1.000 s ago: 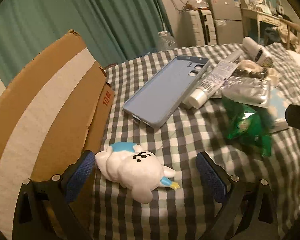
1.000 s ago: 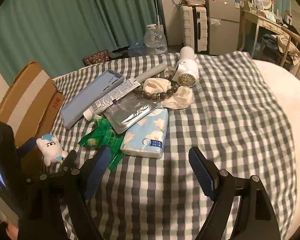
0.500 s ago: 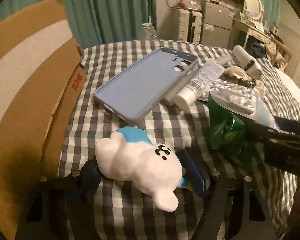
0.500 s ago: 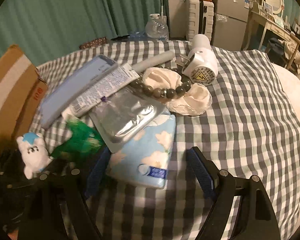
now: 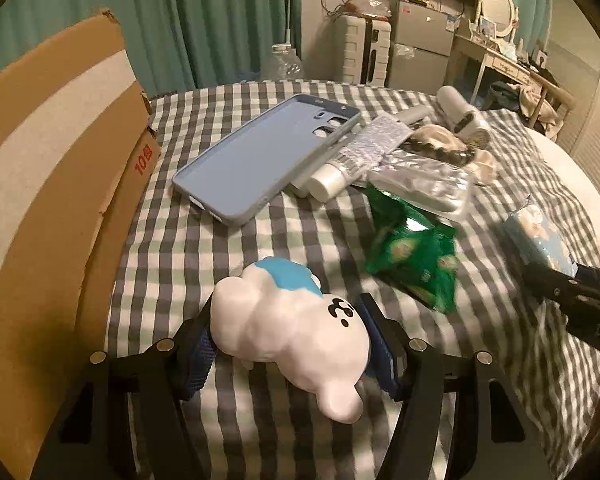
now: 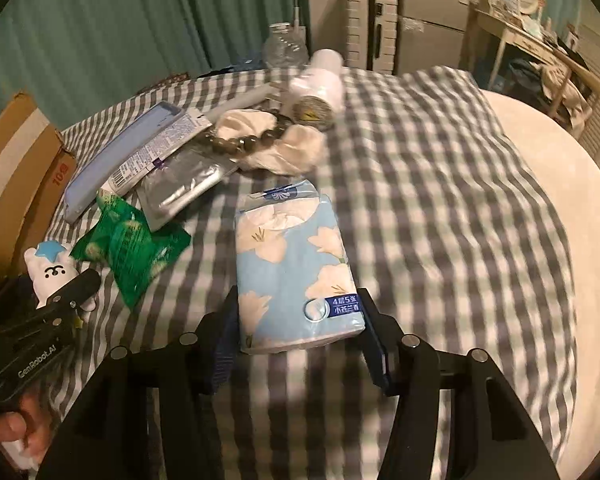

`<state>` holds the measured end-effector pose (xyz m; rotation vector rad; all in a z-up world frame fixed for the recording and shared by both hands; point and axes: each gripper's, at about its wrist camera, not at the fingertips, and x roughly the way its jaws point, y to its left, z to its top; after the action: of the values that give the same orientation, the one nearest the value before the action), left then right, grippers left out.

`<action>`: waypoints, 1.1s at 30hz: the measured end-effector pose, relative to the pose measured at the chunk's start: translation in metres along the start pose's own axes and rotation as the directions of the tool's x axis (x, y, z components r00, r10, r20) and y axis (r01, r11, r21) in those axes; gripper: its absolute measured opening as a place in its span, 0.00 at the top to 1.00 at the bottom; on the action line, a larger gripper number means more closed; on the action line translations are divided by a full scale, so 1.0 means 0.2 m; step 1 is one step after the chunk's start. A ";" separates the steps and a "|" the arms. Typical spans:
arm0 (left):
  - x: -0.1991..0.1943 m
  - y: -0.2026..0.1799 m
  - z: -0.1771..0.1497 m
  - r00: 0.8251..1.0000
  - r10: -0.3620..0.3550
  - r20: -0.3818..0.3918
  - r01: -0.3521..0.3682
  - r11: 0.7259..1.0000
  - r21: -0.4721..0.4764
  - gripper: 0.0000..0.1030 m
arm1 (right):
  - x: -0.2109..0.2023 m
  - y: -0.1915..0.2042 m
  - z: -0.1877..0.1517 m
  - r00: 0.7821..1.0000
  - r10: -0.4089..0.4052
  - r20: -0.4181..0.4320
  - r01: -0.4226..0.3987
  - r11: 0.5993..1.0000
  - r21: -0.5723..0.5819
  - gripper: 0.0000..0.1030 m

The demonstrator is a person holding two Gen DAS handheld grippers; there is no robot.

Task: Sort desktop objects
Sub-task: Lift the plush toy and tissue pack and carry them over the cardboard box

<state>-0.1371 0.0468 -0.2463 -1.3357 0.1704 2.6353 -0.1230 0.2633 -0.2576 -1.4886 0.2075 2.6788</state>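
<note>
While its jaws are closing, the left gripper [image 5: 288, 340] has the white bear figurine [image 5: 292, 328] between its blue pads, both of which lie against the toy's sides; the figurine, blue patch on its head, sits above the checked cloth [image 5: 220, 248]. The right gripper [image 6: 298, 336] is likewise closing, with the near end of the blue floral tissue pack [image 6: 296, 264] between its pads: the left pad touches the pack's edge, the right pad meets its corner. From the right wrist camera, the left gripper appears at lower left, a hand [image 6: 12, 432] behind it.

Beyond the figurine lies a green snack packet [image 5: 412, 256], just beside a silver foil sachet [image 5: 424, 180]. Farther out, a light blue phone case [image 5: 268, 156] lies open side up, its right edge resting on a white tube [image 5: 352, 160]. Behind these are a dark bead bracelet [image 6: 252, 140] on a cream scrunchie [image 6: 296, 148] and a white charger plug [image 6: 320, 88]. A cardboard box [image 5: 60, 168] stands at the cloth's left edge. Teal curtains [image 5: 220, 20] hang behind.
</note>
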 end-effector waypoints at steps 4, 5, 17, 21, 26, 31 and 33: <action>-0.09 -0.06 0.03 1.000 -0.009 0.025 0.008 1.000 0.013 0.35 | -0.13 -0.05 -0.04 1.000 -0.004 0.027 0.004 1.000 0.026 0.48; -0.13 -0.07 0.02 0.999 -0.009 0.036 0.008 1.000 0.017 0.35 | -0.16 -0.06 -0.04 0.999 -0.002 0.041 0.001 1.000 0.030 0.48; -0.59 -0.10 0.07 0.981 0.040 0.191 -0.047 0.998 0.032 0.35 | -0.66 -0.01 0.01 0.974 0.014 0.228 -0.016 1.000 0.008 0.48; -0.70 -0.11 0.14 0.973 0.074 0.219 -0.084 0.996 0.038 0.35 | -0.81 0.00 0.04 0.955 0.046 0.292 -0.045 0.999 -0.009 0.48; -0.86 -0.07 0.22 0.966 0.049 0.255 -0.049 0.999 -0.008 0.35 | -0.96 0.04 0.08 0.939 0.082 0.333 -0.074 0.997 -0.035 0.48; -1.04 -0.01 0.24 0.949 0.057 0.311 -0.052 0.998 -0.026 0.35 | -1.10 0.09 0.05 0.921 0.116 0.371 -0.111 0.993 -0.033 0.48; -1.10 0.02 0.25 0.942 0.058 0.330 -0.051 0.998 -0.029 0.35 | -1.17 0.11 0.05 0.912 0.120 0.392 -0.113 0.993 -0.040 0.48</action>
<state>-0.0489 0.0277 -0.0387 -0.8834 0.1338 2.8648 -0.0110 0.2436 -0.0521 -0.9301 0.2548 3.0072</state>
